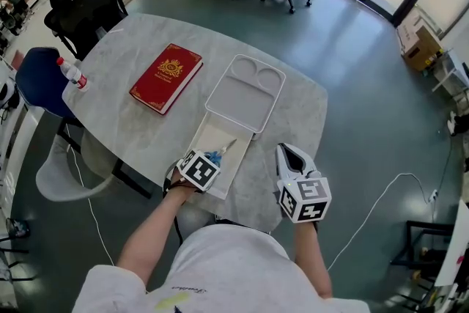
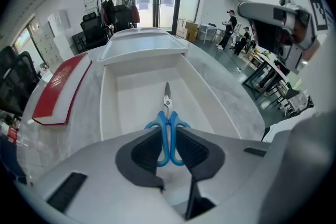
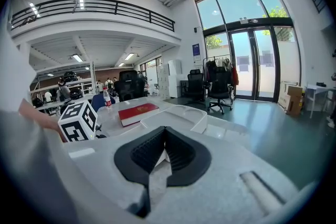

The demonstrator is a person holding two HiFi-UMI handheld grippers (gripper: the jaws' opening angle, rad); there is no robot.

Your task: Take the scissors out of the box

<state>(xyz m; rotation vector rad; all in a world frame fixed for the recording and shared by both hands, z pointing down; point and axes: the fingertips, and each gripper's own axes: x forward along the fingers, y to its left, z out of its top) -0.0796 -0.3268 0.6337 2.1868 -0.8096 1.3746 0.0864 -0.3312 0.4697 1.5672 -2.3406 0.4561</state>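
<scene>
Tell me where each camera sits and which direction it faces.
Head view: on the head, facing steeply down at the table; both arms, the left gripper and right gripper show.
Left gripper view: on the left gripper, facing down along its jaws, shut on the scissors in the box.
Right gripper view: on the right gripper, facing across the table toward doors; its shut jaws show.
Shared: all show the book.

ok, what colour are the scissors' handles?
The scissors have blue handles; clearest in the left gripper view.

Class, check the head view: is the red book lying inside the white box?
No, the red book lies on the table, left of the open box.
</scene>
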